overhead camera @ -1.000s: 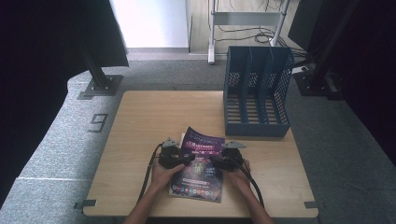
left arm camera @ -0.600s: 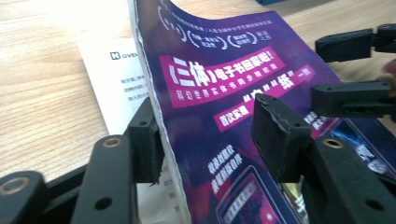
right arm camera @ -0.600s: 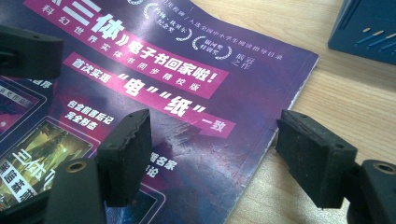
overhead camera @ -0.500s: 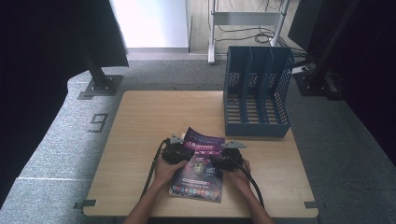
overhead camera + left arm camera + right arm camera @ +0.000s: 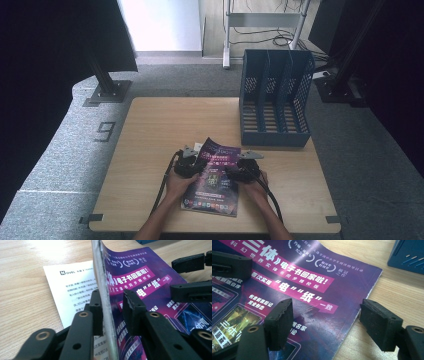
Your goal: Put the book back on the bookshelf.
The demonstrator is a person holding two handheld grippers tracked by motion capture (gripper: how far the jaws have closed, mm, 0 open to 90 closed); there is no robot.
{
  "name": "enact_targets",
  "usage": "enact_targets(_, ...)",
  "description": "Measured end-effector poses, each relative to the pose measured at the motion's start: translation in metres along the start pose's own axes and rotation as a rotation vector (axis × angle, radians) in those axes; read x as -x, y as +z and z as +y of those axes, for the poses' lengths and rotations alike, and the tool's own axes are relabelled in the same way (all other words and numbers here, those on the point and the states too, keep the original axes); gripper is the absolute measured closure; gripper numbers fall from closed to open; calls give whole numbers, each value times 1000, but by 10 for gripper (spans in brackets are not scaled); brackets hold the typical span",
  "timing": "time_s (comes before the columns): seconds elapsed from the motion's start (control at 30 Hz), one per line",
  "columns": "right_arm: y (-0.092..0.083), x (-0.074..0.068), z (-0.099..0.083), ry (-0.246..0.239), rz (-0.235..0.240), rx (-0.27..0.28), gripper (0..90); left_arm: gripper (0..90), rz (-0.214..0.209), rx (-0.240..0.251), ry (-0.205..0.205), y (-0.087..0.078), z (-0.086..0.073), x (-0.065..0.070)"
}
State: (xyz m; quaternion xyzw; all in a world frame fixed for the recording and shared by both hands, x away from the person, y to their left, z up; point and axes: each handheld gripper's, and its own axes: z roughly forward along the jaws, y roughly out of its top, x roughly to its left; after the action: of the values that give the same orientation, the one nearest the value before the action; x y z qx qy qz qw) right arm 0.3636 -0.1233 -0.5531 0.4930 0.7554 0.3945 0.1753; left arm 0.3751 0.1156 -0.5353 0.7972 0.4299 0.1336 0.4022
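A purple magazine lies on the wooden table near its front edge. Its left edge is lifted and stands between the jaws of my left gripper. Those jaws have just been closing. One pad touches the pages, while the other pad still stands a little off the cover. My right gripper is open and straddles the magazine's right edge, one pad over the cover and one over the bare wood.
A blue file rack with three slots stands at the table's back right. A white printed sheet lies under the lifted edge. A dark stand base sits on the grey floor beyond the table's left.
My left gripper has shifted slightly right onto the magazine's left edge and its jaws have narrowed around it. The right gripper has kept still.
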Motion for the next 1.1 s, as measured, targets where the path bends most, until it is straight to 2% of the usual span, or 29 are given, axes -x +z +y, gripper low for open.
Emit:
enact_targets(0.1, 0, 0, 0, 1, 0, -1, 266, 758, -14, 13, -7, -2, 1, -1)
enact_targets(0.17, 0, 0, 0, 2, 0, -1, 267, 816, -23, 27, -3, -3, 1, -1)
enact_targets(0.27, 0, 0, 0, 3, 1, -2, 267, 851, -35, 51, 4, -6, 2, 1)
enact_targets(0.4, 0, 1, 0, 1, 4, -1, 269, 862, -48, 108, 36, -13, 4, 8)
enact_targets(0.7, -4, 4, 0, 17, 10, -3, 263, 866, -88, 172, 65, -25, 7, 16)
enact_targets(0.9, -12, 8, 3, 39, 38, 44, 266, 867, -118, 212, 77, -35, 9, 18)
enact_targets(1.1, -20, 5, 6, 26, 67, 83, 251, 867, -154, 258, 72, -50, 11, 20)
